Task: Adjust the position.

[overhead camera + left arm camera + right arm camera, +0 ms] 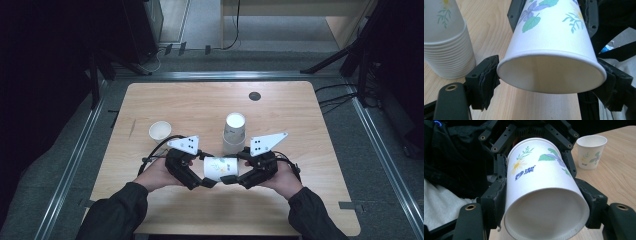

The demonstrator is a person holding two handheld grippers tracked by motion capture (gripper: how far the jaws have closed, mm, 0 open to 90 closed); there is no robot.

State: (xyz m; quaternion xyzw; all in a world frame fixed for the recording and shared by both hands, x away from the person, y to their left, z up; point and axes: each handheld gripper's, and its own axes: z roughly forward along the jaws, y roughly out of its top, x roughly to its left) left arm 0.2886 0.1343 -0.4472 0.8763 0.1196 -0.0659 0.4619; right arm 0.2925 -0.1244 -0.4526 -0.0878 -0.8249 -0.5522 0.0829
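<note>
Blue Chinese characters, reading roughly "妙潔", printed on side of held paper cup (541,182). Beside a daisy motif. No other legible text.

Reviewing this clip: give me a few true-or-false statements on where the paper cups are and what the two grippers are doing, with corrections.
1. Both grippers hold one white floral-printed paper cup lying sideways between them. True: the left gripper and the right gripper clamp it from opposite ends.
2. The tall stack of nested white paper cups has tipped over. False: it stands upright behind the grippers.
3. A single white paper cup stands alone, open end up, on the light wooden table. True.
4. The held cup is crushed flat. False: its rim looks round in the left gripper view.
5. The held cup contains liquid. False: its inside shows empty.
</note>
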